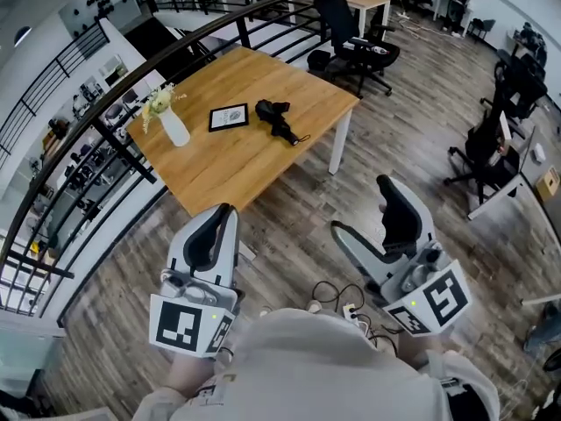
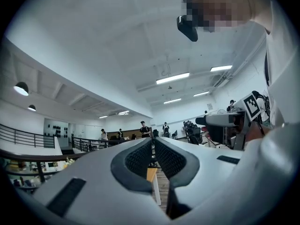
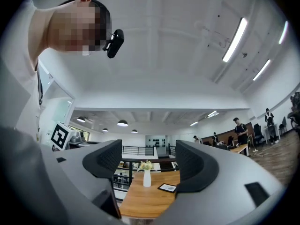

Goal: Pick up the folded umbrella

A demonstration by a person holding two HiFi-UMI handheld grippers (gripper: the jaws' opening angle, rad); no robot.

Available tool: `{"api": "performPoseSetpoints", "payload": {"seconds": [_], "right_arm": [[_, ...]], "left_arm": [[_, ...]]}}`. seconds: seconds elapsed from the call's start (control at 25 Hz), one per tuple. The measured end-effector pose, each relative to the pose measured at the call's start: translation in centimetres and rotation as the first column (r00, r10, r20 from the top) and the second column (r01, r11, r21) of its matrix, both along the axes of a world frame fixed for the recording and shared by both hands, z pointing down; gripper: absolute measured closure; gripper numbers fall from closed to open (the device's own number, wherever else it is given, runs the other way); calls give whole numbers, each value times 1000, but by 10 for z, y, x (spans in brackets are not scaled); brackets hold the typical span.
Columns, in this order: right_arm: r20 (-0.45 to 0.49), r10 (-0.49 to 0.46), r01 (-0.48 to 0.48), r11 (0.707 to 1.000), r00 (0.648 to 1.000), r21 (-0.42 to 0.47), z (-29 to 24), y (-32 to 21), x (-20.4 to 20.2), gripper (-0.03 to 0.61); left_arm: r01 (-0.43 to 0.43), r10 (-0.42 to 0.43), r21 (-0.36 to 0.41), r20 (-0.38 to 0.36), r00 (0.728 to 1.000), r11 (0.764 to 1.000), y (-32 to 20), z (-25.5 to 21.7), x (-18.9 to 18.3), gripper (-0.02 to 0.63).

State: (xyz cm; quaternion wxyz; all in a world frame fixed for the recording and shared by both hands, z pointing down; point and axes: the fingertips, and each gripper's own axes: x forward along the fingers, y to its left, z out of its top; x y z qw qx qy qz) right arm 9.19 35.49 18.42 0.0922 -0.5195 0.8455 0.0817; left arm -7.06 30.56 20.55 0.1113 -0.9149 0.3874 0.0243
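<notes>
The folded black umbrella (image 1: 279,119) lies on the wooden table (image 1: 219,169), right of a small picture frame (image 1: 228,117); nothing touches it. Both grippers hang over the floor, well short of the table's near corner. My left gripper (image 1: 223,212) has its jaws together, nothing between them; in its own view only a thin slit parts the pads (image 2: 140,158). My right gripper (image 1: 361,205) stands open and empty. Between its jaws, the right gripper (image 3: 147,154) view shows the table (image 3: 145,201), vase (image 3: 146,177) and frame (image 3: 167,187); the umbrella is out of sight there.
A white vase with flowers (image 1: 171,121) stands at the table's left. A black railing (image 1: 105,125) curves along the table's far and left sides. Office chairs (image 1: 355,42) stand behind the table and at right (image 1: 491,143). Cables and a power strip (image 1: 349,309) lie on the floor.
</notes>
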Motion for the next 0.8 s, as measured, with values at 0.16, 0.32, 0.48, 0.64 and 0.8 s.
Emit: {"api": "performPoseSetpoints", "payload": {"seconds": [0.16,0.32,0.48,0.64,0.8], "right_arm": [[-34,-39,39,999,999,-5,10,-1,12,213],[-39,-43,42,999,998,-29,22,-6,28,213],[-127,-53,46,997,990,-60,32,-12,33,215],[-113,-24,17,998,993,-56,30,-33,43,215],[-119,4,-13,997,993,-81,44,-67,50,215]], "left_arm": [[16,-16,-11,11,1000,1000,6,12,17,579],[25,-24,-40,42,999,999,4,29,34,579],[28,-26,-48,37,999,998,0,33,43,580],[23,-21,-58,24,999,998,-21,40,47,580],[17,-14,-77,39,999,997,-56,58,53,579]]}}
